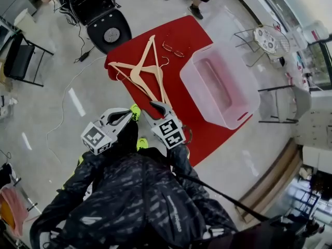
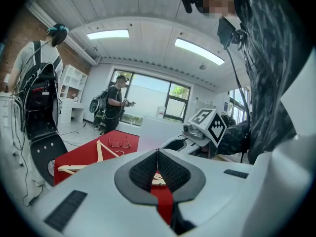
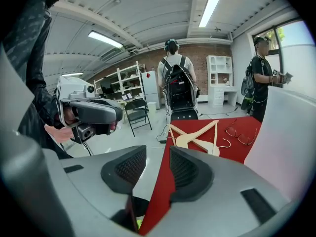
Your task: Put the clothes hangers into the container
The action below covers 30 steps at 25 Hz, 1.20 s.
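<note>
Several wooden hangers [image 1: 142, 71] lie in a loose pile on a red mat [image 1: 192, 40] on the floor; they also show in the left gripper view [image 2: 101, 154] and the right gripper view [image 3: 197, 137]. A translucent pinkish container [image 1: 220, 84] stands on the mat's right side, holding nothing that I can see. My left gripper [image 1: 136, 110] hovers at the mat's near edge, short of the hangers, its pads [image 2: 148, 169] pressed together on nothing. My right gripper [image 1: 155, 106] is beside it, jaws apart with only floor and mat between them [image 3: 158, 154].
A pair of glasses [image 1: 173, 49] lies on the mat beyond the hangers. A black chair base [image 1: 109, 32] and cables sit past the mat's far left corner, a folding chair [image 1: 21, 56] at left, a wire stand [image 1: 270, 40] at right. A person [image 3: 175, 78] stands behind the mat.
</note>
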### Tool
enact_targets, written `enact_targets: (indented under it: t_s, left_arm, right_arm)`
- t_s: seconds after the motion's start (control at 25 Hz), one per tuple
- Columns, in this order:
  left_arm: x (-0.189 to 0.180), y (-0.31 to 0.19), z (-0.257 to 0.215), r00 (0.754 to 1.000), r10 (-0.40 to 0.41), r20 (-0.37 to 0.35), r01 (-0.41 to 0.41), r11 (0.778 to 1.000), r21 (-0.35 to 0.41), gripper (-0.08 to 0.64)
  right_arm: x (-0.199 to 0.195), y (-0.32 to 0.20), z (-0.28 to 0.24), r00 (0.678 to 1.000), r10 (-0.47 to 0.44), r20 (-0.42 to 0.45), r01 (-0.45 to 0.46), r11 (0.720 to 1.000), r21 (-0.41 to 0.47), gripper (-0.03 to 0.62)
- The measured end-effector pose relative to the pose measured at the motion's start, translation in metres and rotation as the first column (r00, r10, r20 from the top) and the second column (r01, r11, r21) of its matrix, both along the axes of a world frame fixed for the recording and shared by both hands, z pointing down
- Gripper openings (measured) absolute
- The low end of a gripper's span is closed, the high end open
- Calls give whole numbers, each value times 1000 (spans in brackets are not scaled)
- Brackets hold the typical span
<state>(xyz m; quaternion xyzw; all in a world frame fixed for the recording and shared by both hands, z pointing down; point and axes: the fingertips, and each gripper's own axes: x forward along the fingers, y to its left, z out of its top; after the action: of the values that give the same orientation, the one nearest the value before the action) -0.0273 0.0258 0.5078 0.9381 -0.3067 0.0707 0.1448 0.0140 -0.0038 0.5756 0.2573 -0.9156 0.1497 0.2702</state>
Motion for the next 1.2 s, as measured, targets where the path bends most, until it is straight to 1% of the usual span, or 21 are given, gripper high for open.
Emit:
enact_targets:
  t_s: [0.32,0.56,0.76,0.96,1.08,1.2]
  left_arm:
    - [-7,-47,46,999,31,-31,-32,999,-40,11]
    - [-19,-77,75,998,39,-39,-42,996,-77,11]
    - [-27,-90,90,998,54,-45,-58,995,-87,11]
    - [-33,-98,104,998,42,-55,-48,993,-109,11]
    - [-35,-105,101,997,31,-71,-38,993,-112,11]
    - [-36,-109,103,997,30,-68,-38,992,-116,11]
  right_arm:
    - [-6,-43,59,997,17,-76,-22,998,-63,156]
    - [-12,-75,101,987,18,-160,-35,994,-103,187]
    - [-13,-95,132,974,17,-227,-45,992,-120,213]
    - [-13,-104,153,961,-10,-277,-28,991,-132,219]
    - [-13,-106,158,956,-17,-292,-28,988,-149,219]
    - [-13,-107,164,952,-24,-307,-29,986,-165,219]
